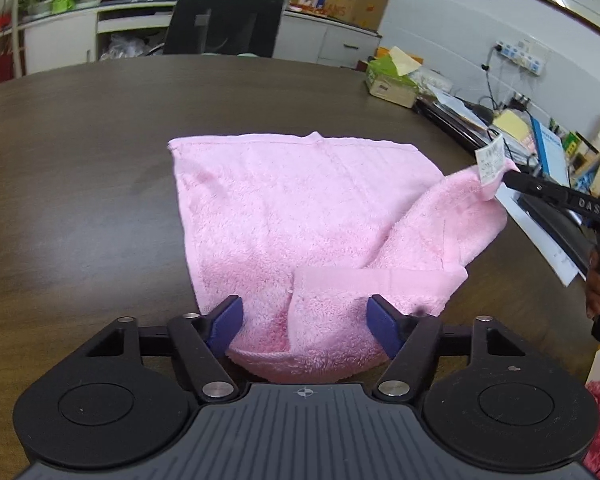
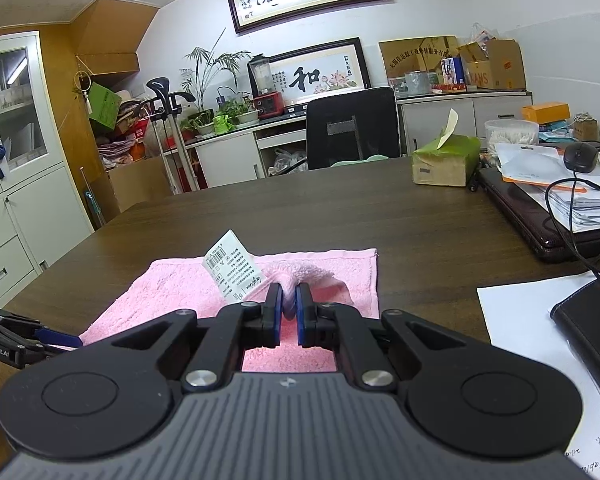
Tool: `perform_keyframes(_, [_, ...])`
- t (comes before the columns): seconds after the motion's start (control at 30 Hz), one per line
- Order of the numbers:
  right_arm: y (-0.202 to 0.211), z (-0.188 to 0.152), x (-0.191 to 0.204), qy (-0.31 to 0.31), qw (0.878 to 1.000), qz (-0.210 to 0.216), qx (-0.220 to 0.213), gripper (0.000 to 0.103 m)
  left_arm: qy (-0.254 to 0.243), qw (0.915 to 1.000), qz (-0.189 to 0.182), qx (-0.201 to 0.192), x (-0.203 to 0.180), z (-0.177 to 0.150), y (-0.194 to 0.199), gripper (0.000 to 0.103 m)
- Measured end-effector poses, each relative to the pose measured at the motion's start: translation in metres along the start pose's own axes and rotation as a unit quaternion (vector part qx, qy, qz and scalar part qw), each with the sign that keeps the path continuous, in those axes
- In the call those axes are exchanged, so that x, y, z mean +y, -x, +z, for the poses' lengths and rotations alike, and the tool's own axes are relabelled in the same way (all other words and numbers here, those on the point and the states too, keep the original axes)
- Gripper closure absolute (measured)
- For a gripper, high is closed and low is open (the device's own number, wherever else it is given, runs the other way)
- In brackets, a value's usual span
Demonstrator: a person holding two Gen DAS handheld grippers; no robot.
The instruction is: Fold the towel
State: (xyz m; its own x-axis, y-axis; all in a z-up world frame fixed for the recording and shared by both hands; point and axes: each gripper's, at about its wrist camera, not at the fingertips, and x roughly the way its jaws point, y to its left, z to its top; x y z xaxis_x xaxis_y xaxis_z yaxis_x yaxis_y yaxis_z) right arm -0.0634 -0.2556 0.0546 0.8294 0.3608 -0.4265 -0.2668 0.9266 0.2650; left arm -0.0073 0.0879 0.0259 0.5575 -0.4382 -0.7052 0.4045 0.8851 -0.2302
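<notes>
My right gripper (image 2: 287, 307) pinches the pink towel (image 1: 284, 216) at its tagged corner, lifted off the table (image 1: 80, 184). My left gripper (image 1: 305, 316) gapes wide around the near edge.

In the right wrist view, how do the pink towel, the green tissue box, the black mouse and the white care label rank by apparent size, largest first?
1. pink towel
2. green tissue box
3. white care label
4. black mouse

The label is near the camera, at the right tongs, so its rank over the mouse is only apparent.
</notes>
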Motion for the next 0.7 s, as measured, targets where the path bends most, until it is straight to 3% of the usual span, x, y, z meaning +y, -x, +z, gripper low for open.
perform_keyframes(0.03, [0.000, 0.000, 0.000, -0.001, 1.000, 0.000, 0.001, 0.095, -0.008, 1.0000, -0.002, 0.000, -0.004, 0.000, 0.001, 0.062])
perform_keyframes(0.13, [0.000, -0.002, 0.000, -0.002, 1.000, 0.000, 0.003, 0.095, -0.039, 0.9990, 0.012, -0.015, -0.017, -0.004, 0.004, 0.077])
perform_keyframes(0.43, [-0.011, -0.002, -0.015, -0.012, 1.000, 0.000, 0.013, 0.095, -0.113, 0.9883, 0.077, -0.069, -0.047, -0.019, 0.014, 0.075])
perform_keyframes(0.7, [-0.011, -0.004, -0.017, -0.018, 1.000, 0.002, 0.016, 0.095, -0.142, 0.9802, 0.084, -0.109, -0.058, -0.024, 0.026, 0.074])
